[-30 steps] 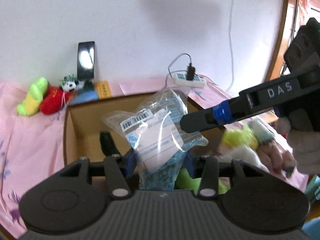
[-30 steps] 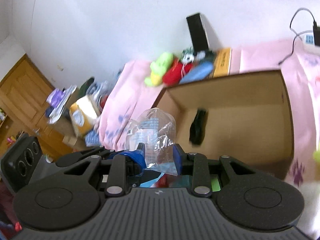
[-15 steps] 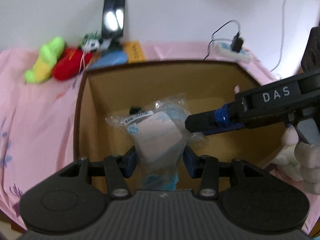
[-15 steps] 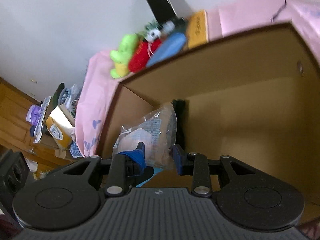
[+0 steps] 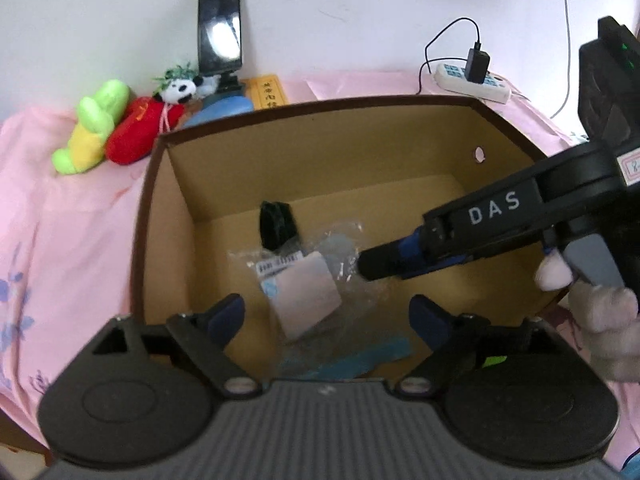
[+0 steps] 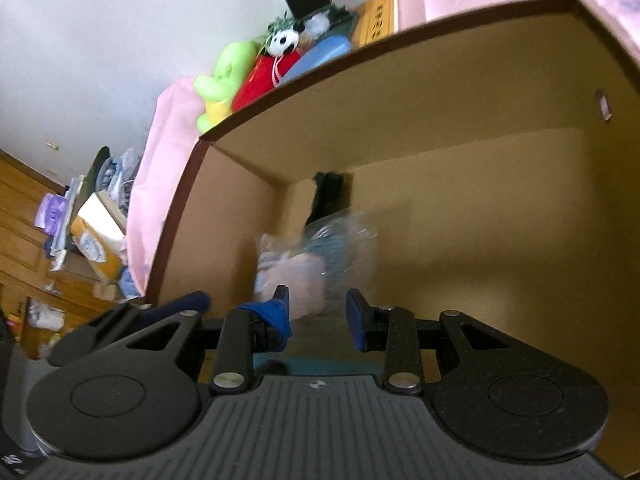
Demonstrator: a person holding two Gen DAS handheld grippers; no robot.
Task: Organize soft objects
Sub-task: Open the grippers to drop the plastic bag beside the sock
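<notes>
A clear plastic bag with a white label and blue cloth inside (image 5: 308,292) is in the brown cardboard box (image 5: 360,136), blurred, free of both grippers. It also shows in the right wrist view (image 6: 312,264). My left gripper (image 5: 326,314) is open above the box's near side. My right gripper (image 6: 318,312) is open just behind the bag; it reaches in from the right in the left wrist view (image 5: 372,266). A black object (image 5: 276,224) leans at the box's back.
Green-yellow (image 5: 90,126), red (image 5: 140,128) and panda (image 5: 178,88) soft toys lie on the pink sheet (image 5: 60,232) behind the box. A phone on a stand (image 5: 220,36) and a power strip (image 5: 472,80) are by the wall. Clutter (image 6: 88,232) lies beside the bed.
Both grippers carried the bag over and down into the box, then opened. The bag has dropped free inside the box.
</notes>
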